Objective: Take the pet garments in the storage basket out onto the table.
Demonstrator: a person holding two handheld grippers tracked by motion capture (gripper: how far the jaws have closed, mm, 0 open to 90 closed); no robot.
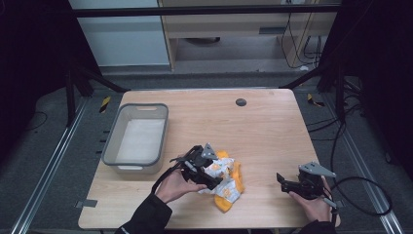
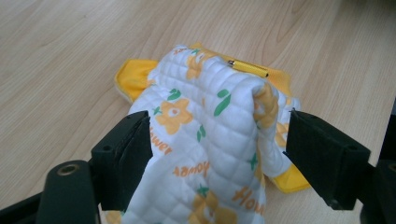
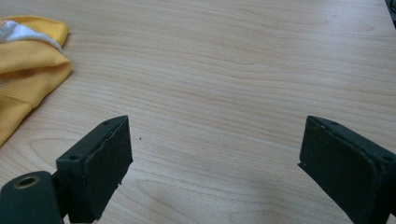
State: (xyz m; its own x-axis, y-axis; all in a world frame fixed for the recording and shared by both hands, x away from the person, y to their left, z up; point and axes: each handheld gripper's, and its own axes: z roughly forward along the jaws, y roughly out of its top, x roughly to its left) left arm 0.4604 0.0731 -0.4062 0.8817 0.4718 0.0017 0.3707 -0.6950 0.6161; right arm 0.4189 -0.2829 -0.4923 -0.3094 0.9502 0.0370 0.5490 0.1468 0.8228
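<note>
Bin (image 1: 138, 139), grey, stands at the bench's (image 1: 272, 131) left edge, near the left gripper (image 1: 202, 170), whose jaws are spread with a fold of the quilted white-and-yellow flowered garment (image 2: 210, 135) between them; whether the pads touch the cloth cannot be told. Garment lies crumpled near the bench's front, at mid-width. Right gripper (image 3: 215, 154), well apart at the right, holds its jaws spread over bare wood.

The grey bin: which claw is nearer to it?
Left. The left claw sits over the quilted cloth, just right of the grey bin; the right claw rests across the table.
</note>
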